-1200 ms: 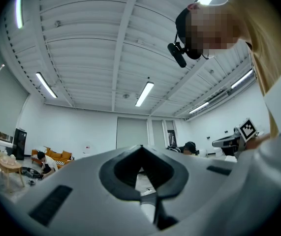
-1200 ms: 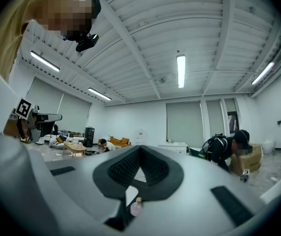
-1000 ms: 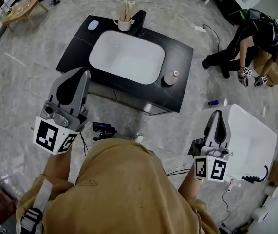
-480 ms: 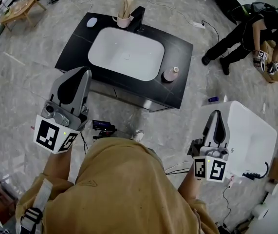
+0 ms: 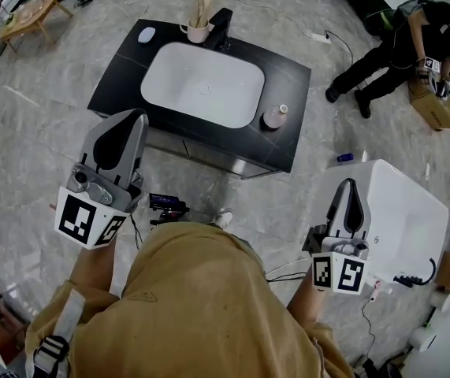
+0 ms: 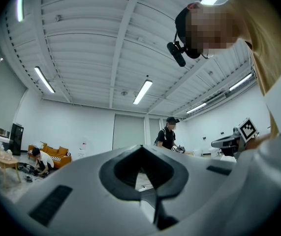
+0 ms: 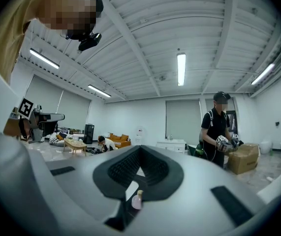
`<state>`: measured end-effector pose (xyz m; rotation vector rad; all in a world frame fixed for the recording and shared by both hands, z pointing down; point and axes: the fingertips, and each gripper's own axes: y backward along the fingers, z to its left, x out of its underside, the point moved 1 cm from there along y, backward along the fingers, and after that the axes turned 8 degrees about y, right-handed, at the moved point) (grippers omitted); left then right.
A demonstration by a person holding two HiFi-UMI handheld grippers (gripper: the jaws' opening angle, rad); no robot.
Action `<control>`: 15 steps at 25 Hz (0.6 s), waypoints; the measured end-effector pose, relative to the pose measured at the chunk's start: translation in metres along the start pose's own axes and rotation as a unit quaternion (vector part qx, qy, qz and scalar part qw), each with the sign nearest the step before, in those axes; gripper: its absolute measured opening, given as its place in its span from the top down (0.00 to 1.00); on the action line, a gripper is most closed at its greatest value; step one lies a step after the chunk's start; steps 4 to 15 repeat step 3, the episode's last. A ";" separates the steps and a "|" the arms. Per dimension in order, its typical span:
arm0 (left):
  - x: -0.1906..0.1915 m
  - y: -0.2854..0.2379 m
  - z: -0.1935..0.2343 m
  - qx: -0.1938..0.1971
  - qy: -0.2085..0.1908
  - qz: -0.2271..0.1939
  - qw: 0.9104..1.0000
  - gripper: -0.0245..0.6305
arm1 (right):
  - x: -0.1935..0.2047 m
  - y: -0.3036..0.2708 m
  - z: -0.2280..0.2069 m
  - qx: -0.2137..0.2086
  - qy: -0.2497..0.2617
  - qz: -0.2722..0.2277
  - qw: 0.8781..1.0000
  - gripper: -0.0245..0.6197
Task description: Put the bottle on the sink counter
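A small pink bottle [image 5: 274, 117] with a pale cap stands upright on the right side of the black sink counter [image 5: 288, 69], beside the white basin [image 5: 202, 83]. My left gripper [image 5: 134, 117] is held in the air short of the counter's near left corner, jaws together and empty. Far to the bottle's near right, my right gripper [image 5: 351, 183] hangs above a white box, also shut with nothing in it. In the right gripper view the bottle [image 7: 138, 200] shows small through the gap below the closed jaws [image 7: 140, 147]. The left gripper view shows only closed jaws [image 6: 141, 146] and the room.
A cup of brushes [image 5: 199, 24], a black faucet [image 5: 223, 24] and a small white object [image 5: 147, 35] sit at the counter's back. A white box [image 5: 406, 219] stands at right. A person [image 5: 414, 30] bends over a cardboard box at far right. A small black device [image 5: 166, 205] lies on the floor.
Both grippers have kept still. The person at far right has shifted up and to the right, toward the cardboard box. The counter sits slightly higher in the head view.
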<state>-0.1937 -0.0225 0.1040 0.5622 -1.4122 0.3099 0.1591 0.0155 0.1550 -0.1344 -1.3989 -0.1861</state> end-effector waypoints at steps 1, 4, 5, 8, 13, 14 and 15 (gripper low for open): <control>0.001 0.000 -0.001 0.001 0.000 0.001 1.000 0.96 | 0.000 0.000 0.000 0.000 0.000 0.000 1.000 0.96; 0.002 0.000 -0.001 0.001 0.001 0.002 1.000 0.96 | 0.002 0.001 0.000 0.001 0.001 0.001 1.000 0.96; 0.002 0.000 -0.001 0.001 0.001 0.002 1.000 0.96 | 0.002 0.001 0.000 0.001 0.001 0.001 1.000 0.96; 0.002 0.000 -0.001 0.001 0.001 0.002 1.000 0.96 | 0.002 0.001 0.000 0.001 0.001 0.001 1.000 0.96; 0.002 0.000 -0.001 0.001 0.001 0.002 1.000 0.96 | 0.002 0.001 0.000 0.001 0.001 0.001 1.000 0.96; 0.002 0.000 -0.001 0.001 0.001 0.002 1.000 0.96 | 0.002 0.001 0.000 0.001 0.001 0.001 1.000 0.96; 0.002 0.000 -0.001 0.001 0.001 0.002 1.000 0.96 | 0.002 0.001 0.000 0.001 0.001 0.001 1.000 0.96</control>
